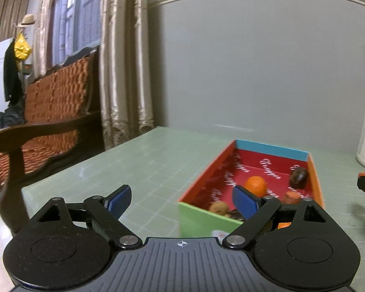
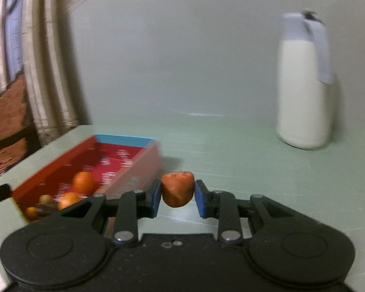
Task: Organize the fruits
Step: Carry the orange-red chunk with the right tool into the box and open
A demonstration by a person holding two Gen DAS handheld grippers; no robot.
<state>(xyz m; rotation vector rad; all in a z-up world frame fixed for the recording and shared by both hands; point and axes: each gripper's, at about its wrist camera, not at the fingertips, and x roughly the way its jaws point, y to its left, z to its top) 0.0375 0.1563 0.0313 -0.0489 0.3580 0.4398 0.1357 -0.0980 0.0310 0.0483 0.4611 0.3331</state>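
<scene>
Right gripper point(image 2: 177, 196) clamps a reddish-orange fruit point(image 2: 177, 188) at frame centre, just right of the box point(image 2: 138, 172). Only the left view shows the left gripper point(image 1: 182, 200) wide, empty, and a wooden bench point(image 1: 48, 112) at left.

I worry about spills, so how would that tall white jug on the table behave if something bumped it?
The white jug stands tall on a fairly narrow base, so a push high up would probably tip it. Its smooth sides look slippery to grip. It stands apart from the box, so a fall likely misses the fruit.
</scene>
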